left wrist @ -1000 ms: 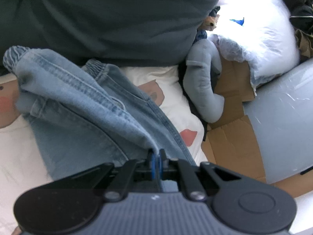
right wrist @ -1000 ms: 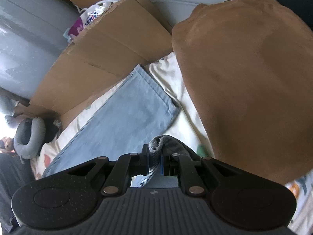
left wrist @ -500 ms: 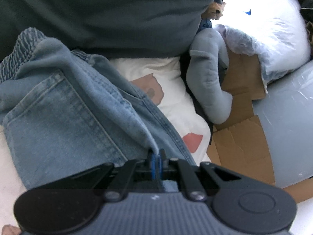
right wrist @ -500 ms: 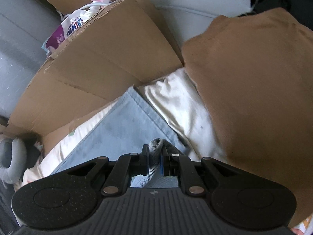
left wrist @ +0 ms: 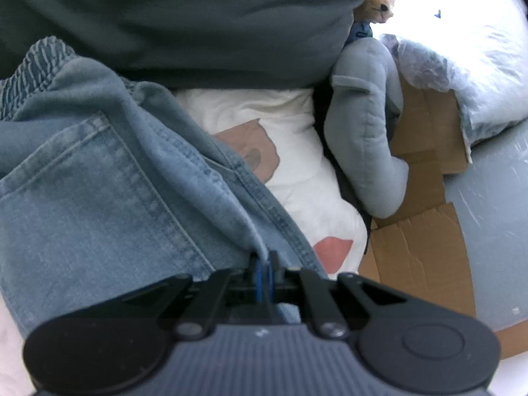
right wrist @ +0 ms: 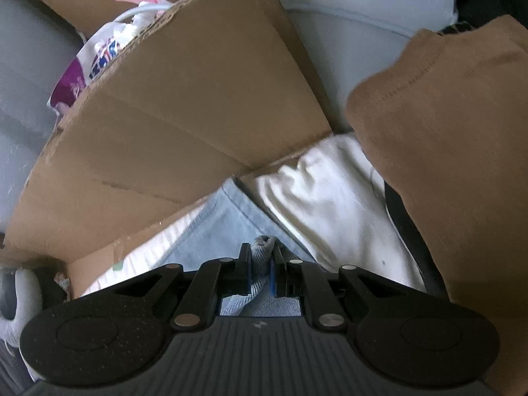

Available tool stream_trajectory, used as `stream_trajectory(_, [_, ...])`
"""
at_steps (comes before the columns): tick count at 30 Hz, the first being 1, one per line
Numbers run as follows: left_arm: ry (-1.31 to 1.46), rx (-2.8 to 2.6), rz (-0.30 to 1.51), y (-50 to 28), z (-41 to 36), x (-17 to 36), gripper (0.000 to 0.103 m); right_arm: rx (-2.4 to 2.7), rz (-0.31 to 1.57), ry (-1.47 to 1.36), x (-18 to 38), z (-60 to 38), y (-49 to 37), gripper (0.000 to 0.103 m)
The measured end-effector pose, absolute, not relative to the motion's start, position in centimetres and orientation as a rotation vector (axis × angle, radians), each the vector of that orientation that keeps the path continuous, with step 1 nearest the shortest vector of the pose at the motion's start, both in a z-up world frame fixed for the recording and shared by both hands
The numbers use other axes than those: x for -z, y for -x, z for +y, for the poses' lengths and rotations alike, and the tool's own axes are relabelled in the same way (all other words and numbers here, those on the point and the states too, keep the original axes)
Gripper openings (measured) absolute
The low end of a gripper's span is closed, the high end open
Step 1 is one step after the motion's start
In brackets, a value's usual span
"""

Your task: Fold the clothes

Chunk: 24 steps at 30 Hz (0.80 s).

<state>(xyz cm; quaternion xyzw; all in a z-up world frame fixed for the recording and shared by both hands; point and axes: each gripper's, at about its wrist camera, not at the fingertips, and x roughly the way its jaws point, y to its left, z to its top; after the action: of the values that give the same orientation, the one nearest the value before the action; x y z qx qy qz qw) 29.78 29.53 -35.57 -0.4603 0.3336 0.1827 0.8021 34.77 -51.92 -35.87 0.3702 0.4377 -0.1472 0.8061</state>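
Note:
Light blue jeans (left wrist: pixel 99 191) fill the left of the left wrist view, back pocket up, elastic waistband (left wrist: pixel 36 62) at the far left. My left gripper (left wrist: pixel 264 260) is shut on a thin fold of their denim. In the right wrist view a pale leg of the jeans (right wrist: pixel 224 217) lies flat on the white bedding (right wrist: pixel 323 204). My right gripper (right wrist: pixel 262 257) is shut on a bunched grey-blue edge of the jeans (right wrist: pixel 262 244), which sticks up between the pads.
A dark grey cushion (left wrist: pixel 181 16) spans the back of the left wrist view. A grey neck pillow (left wrist: pixel 363 138), cardboard (left wrist: pixel 412 257) and a plastic-wrapped pillow (left wrist: pixel 462 66) lie to the right. In the right wrist view, a cardboard flap (right wrist: pixel 181 115) and a brown cloth (right wrist: pixel 455 148) flank the jeans.
Both grippers moved along with the jeans held. The back pocket spread out flatter in the left wrist view. In the right wrist view the visible leg shortened and the cardboard came closer.

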Motion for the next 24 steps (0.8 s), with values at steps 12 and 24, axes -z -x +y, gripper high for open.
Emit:
stream_trajectory(12, [0.976, -0.405, 0.722, -33.0, 29.4, 36.1, 0.004, 0.351, 0.921, -0.797, 36.6, -51.9, -39.1, 0.009])
stream_trajectory(24, [0.937, -0.402, 0.758, -36.8, 29.2, 36.8, 0.004, 0.396, 0.933, -0.822, 38.1, -52.0, -41.8, 0.009])
